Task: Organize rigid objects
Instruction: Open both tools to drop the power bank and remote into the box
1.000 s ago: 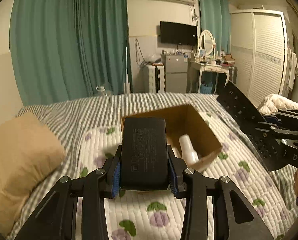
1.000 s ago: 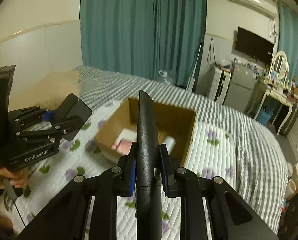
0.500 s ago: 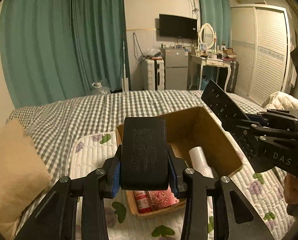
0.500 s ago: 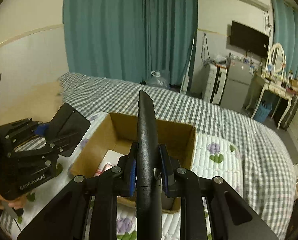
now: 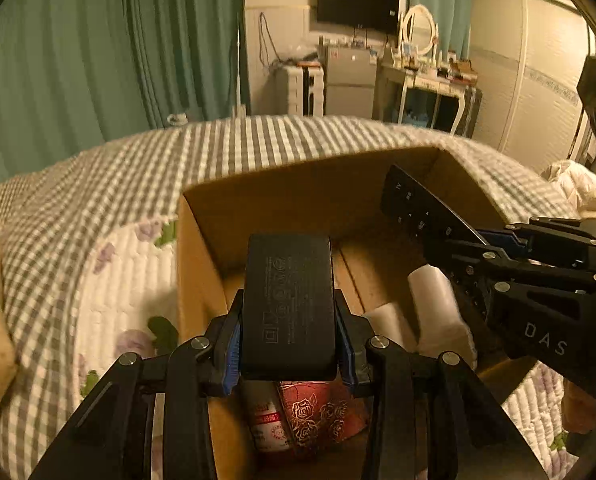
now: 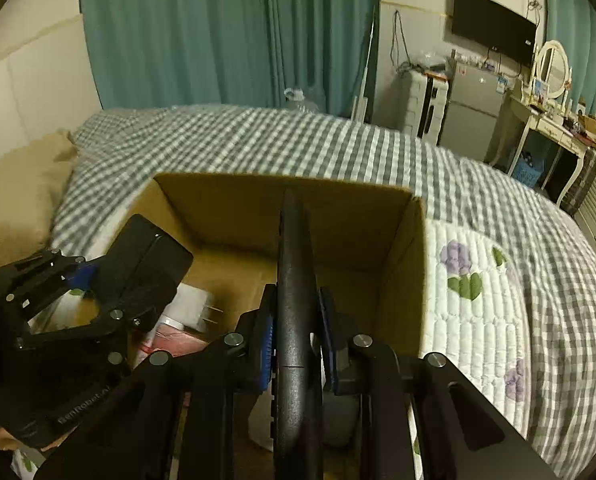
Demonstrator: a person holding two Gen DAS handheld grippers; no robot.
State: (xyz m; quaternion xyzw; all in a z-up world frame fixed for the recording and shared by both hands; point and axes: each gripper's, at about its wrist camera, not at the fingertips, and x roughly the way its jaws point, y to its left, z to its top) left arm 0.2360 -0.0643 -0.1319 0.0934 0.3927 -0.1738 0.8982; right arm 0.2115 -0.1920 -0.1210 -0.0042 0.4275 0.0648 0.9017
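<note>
Left gripper [image 5: 288, 354]: clamped on black power bank [image 5: 288, 304], flat side up, over near-left of cardboard box [image 5: 202, 272].
Right gripper [image 6: 296, 346]: closed on black remote control [image 6: 296, 280], edge-on, over right half of box.
Why: both look staged for drop-in, each over its own side.
Box: already holds white bottles [image 5: 433, 300], red rose-print packet [image 5: 317, 412].
Surface: quilted floral bed cover [image 5: 118, 280] over gingham.
Room: bedroom, teal curtains [image 5: 118, 52], wall TV [image 5: 357, 4].
</note>
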